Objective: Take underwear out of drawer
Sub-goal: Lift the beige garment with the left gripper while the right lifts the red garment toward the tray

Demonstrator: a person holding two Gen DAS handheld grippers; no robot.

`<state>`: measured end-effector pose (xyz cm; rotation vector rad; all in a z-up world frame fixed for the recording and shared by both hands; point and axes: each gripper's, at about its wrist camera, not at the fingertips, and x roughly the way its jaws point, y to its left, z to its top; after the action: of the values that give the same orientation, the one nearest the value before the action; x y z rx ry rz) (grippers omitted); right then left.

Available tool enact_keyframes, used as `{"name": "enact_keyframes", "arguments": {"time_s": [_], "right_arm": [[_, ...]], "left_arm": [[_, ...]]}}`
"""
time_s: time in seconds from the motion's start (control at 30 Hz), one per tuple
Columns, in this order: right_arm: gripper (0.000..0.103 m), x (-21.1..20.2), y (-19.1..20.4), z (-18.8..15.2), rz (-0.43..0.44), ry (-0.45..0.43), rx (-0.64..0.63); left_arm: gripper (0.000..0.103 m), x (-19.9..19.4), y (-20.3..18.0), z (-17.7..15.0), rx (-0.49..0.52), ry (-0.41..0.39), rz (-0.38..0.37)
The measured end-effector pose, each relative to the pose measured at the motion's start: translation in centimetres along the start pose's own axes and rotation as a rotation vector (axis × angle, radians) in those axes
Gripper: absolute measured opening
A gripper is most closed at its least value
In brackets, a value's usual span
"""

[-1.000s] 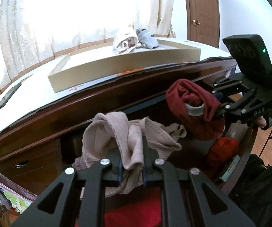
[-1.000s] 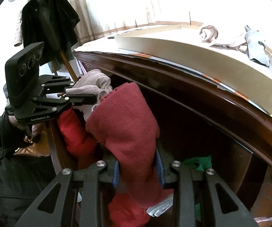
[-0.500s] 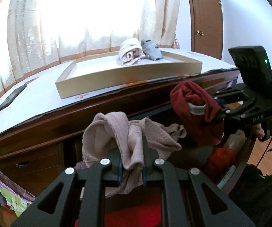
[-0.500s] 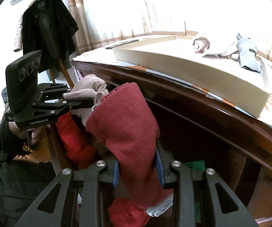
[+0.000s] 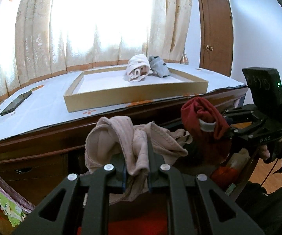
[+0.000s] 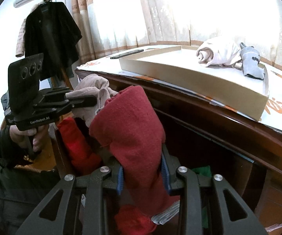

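My left gripper [image 5: 136, 168] is shut on a crumpled beige underwear [image 5: 121, 137] and holds it just in front of the dark wooden desk's edge. My right gripper [image 6: 141, 168] is shut on a dark red underwear [image 6: 129, 121] that stands up between its blue pads. Each gripper shows in the other's view: the right gripper [image 5: 227, 125] carries the red underwear [image 5: 203, 115], and the left gripper [image 6: 93, 102] carries the beige underwear [image 6: 90, 86]. Below them the open drawer [image 6: 201, 171] holds more red clothes [image 6: 76, 143].
On the desk top lies a shallow cardboard tray [image 5: 133, 96] holding a rolled white garment [image 5: 138, 69] and a grey one [image 5: 158, 68]. A phone [image 5: 15, 103] lies to its left. A black coat [image 6: 50, 39] hangs at the left, and a door [image 5: 215, 29] stands at the right.
Both grippers have tipped upward with their garments still held. The tray and desk top now sit lower in both views, and more of the tray's inside shows.
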<state>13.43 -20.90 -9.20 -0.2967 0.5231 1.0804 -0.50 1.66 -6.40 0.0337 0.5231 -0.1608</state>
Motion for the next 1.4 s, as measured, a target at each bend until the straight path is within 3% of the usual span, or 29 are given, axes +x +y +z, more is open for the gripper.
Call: {"name": "enact_keyframes", "arguments": {"time_s": [1.4], "right_arm": [[0.033, -4.4, 1.6, 0.9, 0.011, -0.252, 0.016]], "left_arm": [[0.012, -5.5, -0.2, 2.1, -0.023, -0.302, 0.086]]}}
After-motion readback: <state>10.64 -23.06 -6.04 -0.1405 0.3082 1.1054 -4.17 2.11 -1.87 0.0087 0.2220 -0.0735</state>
